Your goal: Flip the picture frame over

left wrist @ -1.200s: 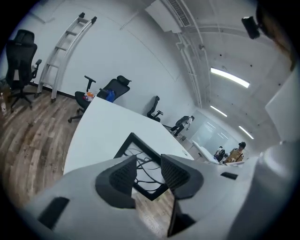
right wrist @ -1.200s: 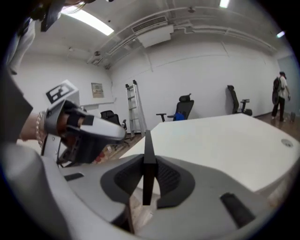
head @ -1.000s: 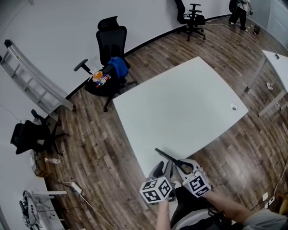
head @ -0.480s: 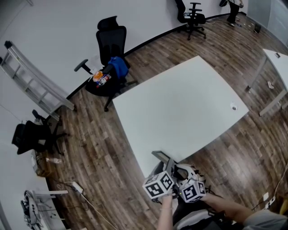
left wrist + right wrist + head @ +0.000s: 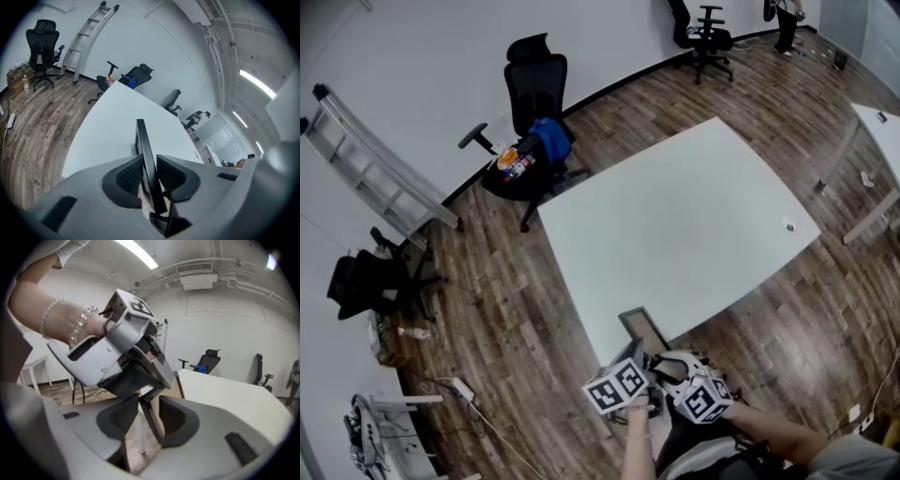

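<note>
The picture frame (image 5: 642, 328) is at the near edge of the counter (image 5: 694, 206). Beyond the counter's far left corner stands 1 office chair (image 5: 534, 94), with a ladder (image 5: 380, 173) against the wall further left.

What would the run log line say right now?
left tool: jaws just closing, shut on picture frame edge | right tool: jaws just opening, frame between them, unpressed | place: table near edge

Picture frame (image 5: 642, 328), raised a sec ago, now sits lower at near edge of table (image 5: 675, 216), w/ jaws of left gripper (image 5: 150, 176) just closing on it & those of right gripper (image 5: 149, 416) just opening round its dark bar.
</note>
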The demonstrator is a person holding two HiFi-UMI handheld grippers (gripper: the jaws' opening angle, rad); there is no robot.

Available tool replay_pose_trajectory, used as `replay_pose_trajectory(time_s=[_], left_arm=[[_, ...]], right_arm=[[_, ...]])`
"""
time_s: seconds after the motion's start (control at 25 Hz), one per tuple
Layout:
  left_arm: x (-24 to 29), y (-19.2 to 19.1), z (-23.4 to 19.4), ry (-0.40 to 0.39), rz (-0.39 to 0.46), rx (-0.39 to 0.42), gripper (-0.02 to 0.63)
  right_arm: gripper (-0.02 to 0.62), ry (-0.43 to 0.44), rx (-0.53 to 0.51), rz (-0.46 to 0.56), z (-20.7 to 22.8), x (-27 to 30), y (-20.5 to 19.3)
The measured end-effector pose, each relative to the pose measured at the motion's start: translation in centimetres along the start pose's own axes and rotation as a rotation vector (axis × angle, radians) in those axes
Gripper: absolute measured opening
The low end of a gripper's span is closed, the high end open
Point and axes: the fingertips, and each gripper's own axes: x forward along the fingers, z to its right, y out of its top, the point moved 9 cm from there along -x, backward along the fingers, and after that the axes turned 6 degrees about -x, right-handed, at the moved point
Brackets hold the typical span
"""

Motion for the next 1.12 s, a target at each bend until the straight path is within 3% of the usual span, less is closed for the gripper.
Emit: replay_pose_trajectory(time_s=[0.08,0.2,0.32,0.44,0.56,0.64,0.84,1.12], left_arm=[[-0.1,0.2,-0.5,0.005,-0.008,0.0,0.091],[-0.3,0.5,-1.6,0.015,-0.026,0.006,0.069],[-0.1,0.7,-3.1,-0.001,-0.031,-0.041,0.069],[0.1,0.9,-4.1,-0.005,-0.047,-0.061,0.069],[0.5,1.1,-4.9,-0.004,-0.07,-0.071,0.069],[0.8,1.3,-5.5,-0.001,-0.086,-0.067,0.069],[1.5,1.1,-6.8,0.061,-0.098,0.004,0.069],[2.7,0.9,-7.6,0.094,-0.109,-0.004,0.069]], right_arm=[[0.143,0.019,0.058,0.011,0.4,-0.8,0.1],[0.144,-0.047,0.142,0.02,1.9,-2.4,-0.4],[0.144,-0.13,0.214,-0.079,3.7,-2.1,-2.3],[0.144,-0.11,0.286,-0.183,4.8,-0.7,-3.9],[0.144,-0.07,0.306,-0.232,5.6,1.0,-4.3],[0.095,-0.066,0.304,-0.262,6.0,2.3,-4.1],[0.093,-0.062,0.341,-0.341,6.3,4.9,-4.3],[0.073,-0.068,0.312,-0.418,6.5,6.3,-3.9]])
